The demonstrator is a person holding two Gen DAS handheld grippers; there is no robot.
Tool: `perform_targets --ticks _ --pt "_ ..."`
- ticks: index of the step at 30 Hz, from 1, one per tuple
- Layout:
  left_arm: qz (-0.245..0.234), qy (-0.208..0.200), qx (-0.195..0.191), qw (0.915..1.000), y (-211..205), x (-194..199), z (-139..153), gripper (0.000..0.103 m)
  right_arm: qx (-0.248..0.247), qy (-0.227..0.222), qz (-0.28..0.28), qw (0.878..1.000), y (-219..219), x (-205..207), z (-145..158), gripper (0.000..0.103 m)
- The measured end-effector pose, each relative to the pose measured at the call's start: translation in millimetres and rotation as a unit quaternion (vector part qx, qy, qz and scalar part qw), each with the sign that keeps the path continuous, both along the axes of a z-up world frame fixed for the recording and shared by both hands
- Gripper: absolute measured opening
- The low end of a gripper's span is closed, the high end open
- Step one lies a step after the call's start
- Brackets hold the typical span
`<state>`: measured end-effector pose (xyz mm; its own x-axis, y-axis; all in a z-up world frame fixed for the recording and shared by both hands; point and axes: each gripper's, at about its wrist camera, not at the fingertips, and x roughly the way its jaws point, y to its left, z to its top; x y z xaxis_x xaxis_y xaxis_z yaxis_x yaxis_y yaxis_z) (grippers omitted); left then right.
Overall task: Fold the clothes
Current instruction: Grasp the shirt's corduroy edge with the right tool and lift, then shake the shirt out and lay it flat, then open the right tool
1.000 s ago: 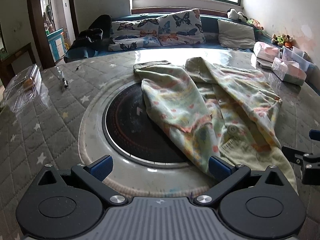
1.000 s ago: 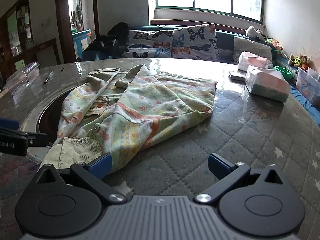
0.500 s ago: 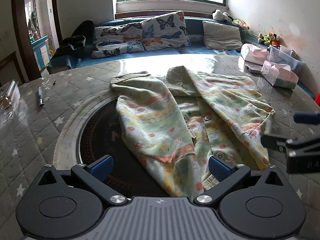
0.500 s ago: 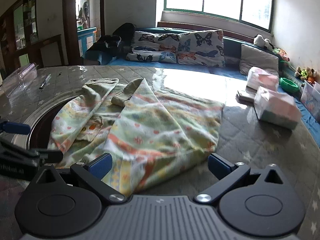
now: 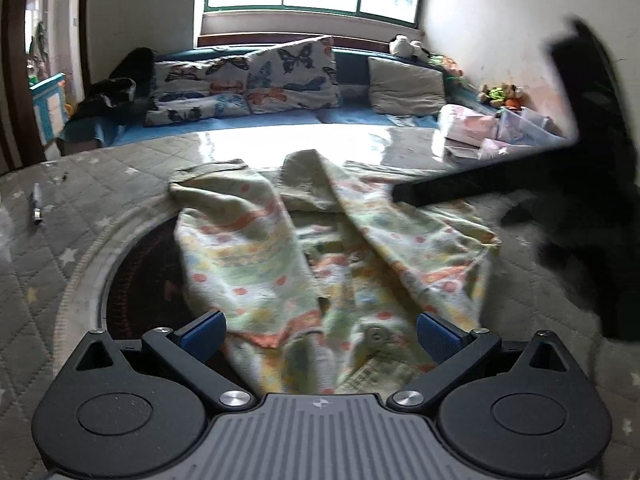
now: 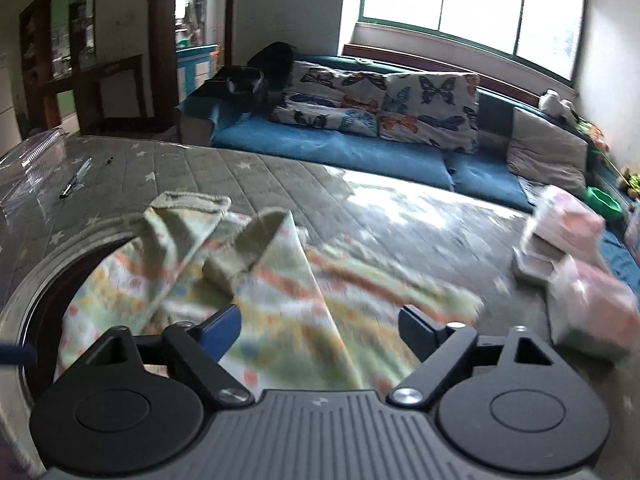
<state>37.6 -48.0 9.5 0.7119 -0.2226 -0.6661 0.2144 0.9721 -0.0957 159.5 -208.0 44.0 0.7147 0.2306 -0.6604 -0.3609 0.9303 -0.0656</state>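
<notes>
A pale green and yellow patterned garment (image 5: 320, 248) lies crumpled on the quilted grey table, partly over the dark round inset. It also shows in the right wrist view (image 6: 280, 292). My left gripper (image 5: 320, 334) is open, low over the garment's near hem. My right gripper (image 6: 320, 330) is open above the garment's middle. The right gripper also shows in the left wrist view as a blurred dark shape (image 5: 560, 184) over the garment's right side.
A dark round inset (image 5: 140, 272) with a pale ring sits in the table. A pen (image 6: 76, 184) and a clear plastic box (image 6: 32, 160) lie at the left. Pink tissue boxes (image 6: 576, 264) stand at the right. A blue sofa (image 6: 360, 148) with butterfly cushions is behind.
Both grippers have moved forward over the garment. The right gripper has risen and swung further in over the cloth, now looming large in the left wrist view. Both stay open.
</notes>
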Motion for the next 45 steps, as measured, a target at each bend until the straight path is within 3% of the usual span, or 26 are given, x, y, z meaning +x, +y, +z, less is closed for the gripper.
perform_targets --ticks 4,12,16,17,20,30,38,41,45 --pt "-0.018 -0.002 -0.012 0.9998 -7 3 0 0.103 0.006 0.012 0.022 1.000 15 36 -3 0.078" --pt "-0.024 0.009 -0.021 0.9994 -8 11 -4 0.103 -0.002 0.044 0.041 0.998 46 96 -24 0.056" --pt "-0.012 0.011 -0.022 0.9996 -1 14 -5 0.103 0.003 0.062 0.036 0.997 50 114 -35 0.030" --pt "-0.011 0.012 -0.022 0.9996 0 14 -5 0.103 0.008 0.062 0.035 0.997 49 113 -35 0.020" --pt "-0.012 0.010 -0.021 0.9996 1 14 -5 0.103 0.010 0.049 0.026 0.998 44 105 -30 0.004" --pt "-0.023 0.000 -0.023 0.9995 -12 12 -3 0.103 0.028 -0.050 -0.040 0.998 -30 39 40 0.003" --pt "-0.024 -0.010 -0.019 0.9995 -21 13 0 0.103 0.014 -0.130 -0.118 0.984 -119 -49 92 0.003" --pt "-0.027 -0.011 -0.016 0.9995 -25 14 1 0.103 0.011 -0.126 -0.138 0.982 -145 -73 96 0.003" --pt "-0.025 -0.010 -0.010 0.9996 -29 15 0 0.103 0.023 -0.097 -0.150 0.984 -162 -77 77 0.009"
